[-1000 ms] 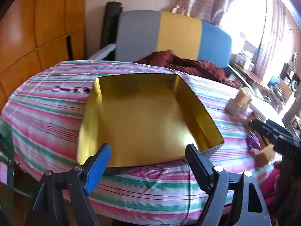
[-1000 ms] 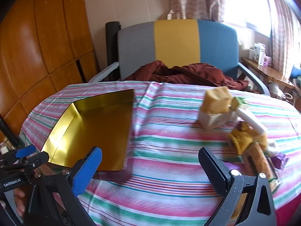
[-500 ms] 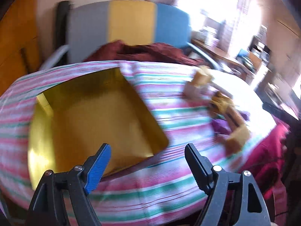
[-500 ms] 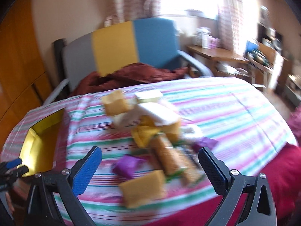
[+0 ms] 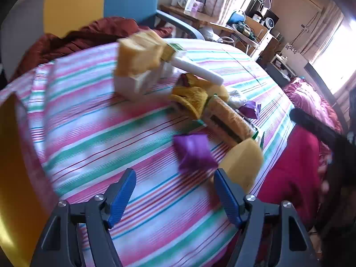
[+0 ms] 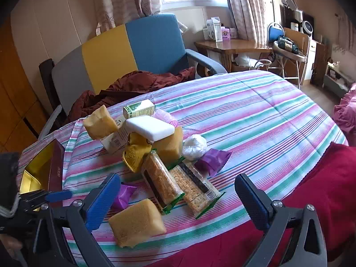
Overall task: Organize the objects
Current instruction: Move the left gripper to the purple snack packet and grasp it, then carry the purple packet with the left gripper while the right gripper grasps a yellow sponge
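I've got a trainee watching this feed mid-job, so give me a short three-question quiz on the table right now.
1. True or false: the gold tin already holds snacks.
2. What lies on top of the snack pile? A) white bar B) purple packet C) cracker pack
3. Which item lies nearest the right claw?

Key: 1 false, its visible inside looks bare. 2 A. 3 the yellow sponge cake pack, apart from the open fingers.

Snack pile point(image 6: 160, 155) at centre of surface point(image 6: 255, 120); tin point(image 6: 42, 171) at left edge; sponge point(image 6: 136, 222) at lower centre, before pile; armchair point(image 6: 133, 49) behind surface.
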Available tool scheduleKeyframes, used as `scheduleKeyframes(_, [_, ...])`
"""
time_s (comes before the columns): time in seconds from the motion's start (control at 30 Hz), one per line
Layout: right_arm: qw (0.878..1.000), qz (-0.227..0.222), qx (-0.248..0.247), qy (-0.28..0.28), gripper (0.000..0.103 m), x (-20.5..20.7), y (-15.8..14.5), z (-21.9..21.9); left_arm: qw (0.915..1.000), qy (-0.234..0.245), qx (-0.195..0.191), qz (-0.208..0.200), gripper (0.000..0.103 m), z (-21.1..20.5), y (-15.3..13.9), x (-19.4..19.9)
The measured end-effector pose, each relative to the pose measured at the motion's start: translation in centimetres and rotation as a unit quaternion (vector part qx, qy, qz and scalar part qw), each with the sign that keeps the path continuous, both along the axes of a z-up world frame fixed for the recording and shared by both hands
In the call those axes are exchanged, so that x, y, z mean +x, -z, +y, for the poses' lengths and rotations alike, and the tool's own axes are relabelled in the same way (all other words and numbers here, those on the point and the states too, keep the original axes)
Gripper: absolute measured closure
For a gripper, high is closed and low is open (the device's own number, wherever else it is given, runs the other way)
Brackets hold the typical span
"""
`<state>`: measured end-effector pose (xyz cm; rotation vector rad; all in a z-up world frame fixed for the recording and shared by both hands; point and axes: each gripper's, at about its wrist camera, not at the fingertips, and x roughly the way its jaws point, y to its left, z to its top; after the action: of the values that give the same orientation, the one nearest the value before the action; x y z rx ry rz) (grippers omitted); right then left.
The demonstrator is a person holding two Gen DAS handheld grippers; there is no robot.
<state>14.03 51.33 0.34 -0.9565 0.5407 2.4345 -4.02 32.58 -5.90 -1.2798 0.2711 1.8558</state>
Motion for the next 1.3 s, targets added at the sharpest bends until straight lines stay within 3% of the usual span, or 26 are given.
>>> scheduleKeyframes(0.23, [0.999, 0.017, -0.026, -0.008, 0.000, 0.2, 0.3, 0.3, 0.9993, 0.026, -0.020, -0.018, 0.042, 5.2, 2.6, -1.1])
scheduleKeyframes(0.37, [0.999, 0.021, -0.038, -0.011, 0.000, 0.2, 0.5, 0.5, 0.9980, 0.035, -0.048, -0.021, 0.058, 7.2, 4.6, -1.2])
scheduleKeyframes(0.7, [0.996, 0.038, -0.077, -0.003, 0.000, 0.6, 0.8, 1.4, 0.9966, 0.050, -0.043, 0.050, 0.064, 5.8, 4.9, 0.6])
scheduleKeyframes(0.83, [0.996, 0.036, -0.081, 0.003, 0.000, 0.7, 0.9, 1.7, 0.9971, 0.035, -0.040, 0.054, 0.065, 4.2, 4.8, 0.6])
scheduleKeyframes(1.03, [0.997, -0.001, -0.076, -0.016, 0.000, -0.1, 1.1, 1.4, 0.9980, 0.022, -0.030, 0.051, 0.065, 0.8, 4.6, 0.9])
scheduleKeyframes(1.17, [0.994, -0.059, -0.054, -0.074, 0.000, -1.3, 1.7, -0.4, 0.9983, 0.016, -0.024, 0.050, 0.065, -1.3, 4.6, 1.2])
scheduleKeyframes(1.3, [0.983, -0.129, -0.009, -0.134, 0.000, -2.4, 2.7, -3.0, 0.9985, 0.010, -0.019, 0.050, 0.065, -3.0, 4.7, 1.8])
